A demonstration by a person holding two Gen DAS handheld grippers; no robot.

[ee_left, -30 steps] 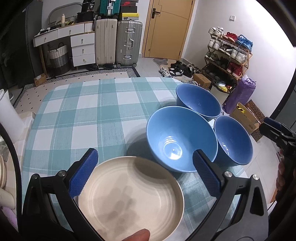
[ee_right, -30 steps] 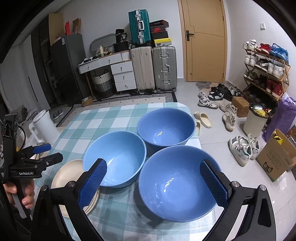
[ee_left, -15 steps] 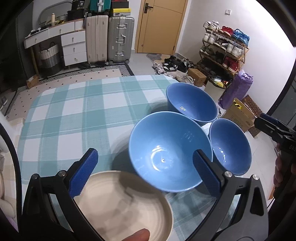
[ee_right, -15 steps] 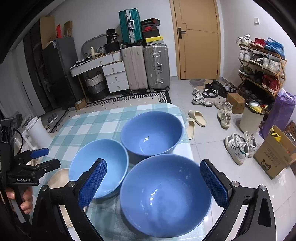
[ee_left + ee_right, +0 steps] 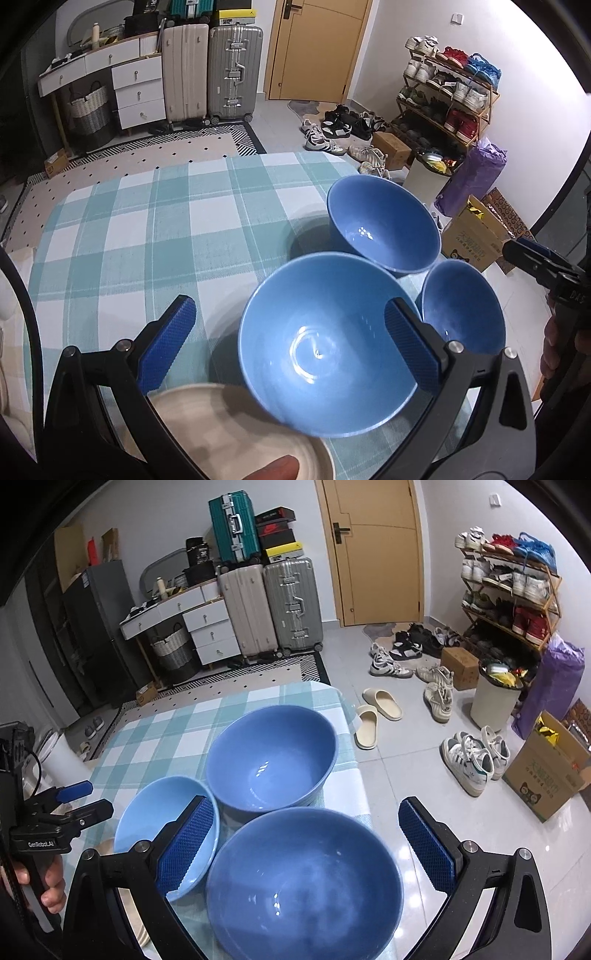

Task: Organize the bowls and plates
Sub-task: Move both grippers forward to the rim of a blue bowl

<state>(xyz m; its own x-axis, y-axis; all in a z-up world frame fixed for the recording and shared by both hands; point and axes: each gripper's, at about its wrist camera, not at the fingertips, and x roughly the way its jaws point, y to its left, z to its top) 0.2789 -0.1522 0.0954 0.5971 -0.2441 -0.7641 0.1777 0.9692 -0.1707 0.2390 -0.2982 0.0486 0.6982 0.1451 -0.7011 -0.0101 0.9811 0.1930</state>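
Three blue bowls stand close together on the checked tablecloth [image 5: 155,236]. In the left wrist view my left gripper [image 5: 288,347] is open, its fingers framing the middle bowl [image 5: 325,339] from above. A cream plate [image 5: 236,432] lies just below it, with a fingertip at the frame's bottom edge. The far bowl [image 5: 384,225] and the right bowl [image 5: 461,306] sit beyond. In the right wrist view my right gripper [image 5: 306,845] is open over the right bowl [image 5: 303,886], with the far bowl [image 5: 273,757] and middle bowl [image 5: 159,823] ahead. The left gripper [image 5: 74,801] shows at the left.
The table's right edge [image 5: 354,760] drops to a tiled floor with slippers [image 5: 376,712], sneakers and a cardboard box [image 5: 546,775]. Suitcases [image 5: 269,609], a drawer unit and a shoe rack [image 5: 447,96] line the walls. A hand holds the right gripper [image 5: 543,266].
My left gripper has moved forward over the plate towards the middle bowl, which now looks larger. The right gripper has shifted; the bowls sit lower and further left in its view. The bowls have not moved.
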